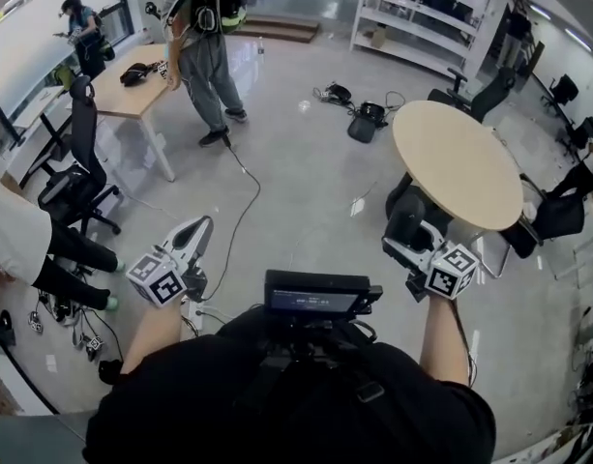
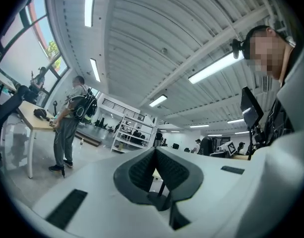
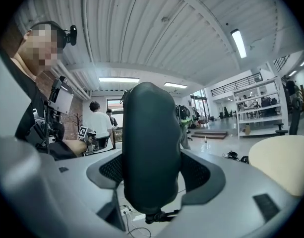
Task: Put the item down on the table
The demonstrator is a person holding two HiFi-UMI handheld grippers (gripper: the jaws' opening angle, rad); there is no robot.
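My right gripper (image 1: 408, 224) is shut on a black, rounded oblong item (image 1: 405, 213), held in the air just off the left edge of the round beige table (image 1: 460, 162). In the right gripper view the item (image 3: 151, 162) stands upright between the two pads and fills the middle; my right gripper (image 3: 152, 168) clamps it on both sides, and the round table (image 3: 283, 168) shows at lower right. My left gripper (image 1: 203, 224) hangs over the floor on the left with its white jaws together. Seen in its own view, the left gripper (image 2: 154, 151) has its tips touching and holds nothing.
A person with a backpack (image 1: 204, 37) stands by a rectangular wooden desk (image 1: 132, 90) at the far left. An office chair (image 1: 78, 177) and a seated person's legs (image 1: 69, 259) are at left. A cable (image 1: 246, 187) runs across the floor. Black chairs (image 1: 557, 211) ring the round table.
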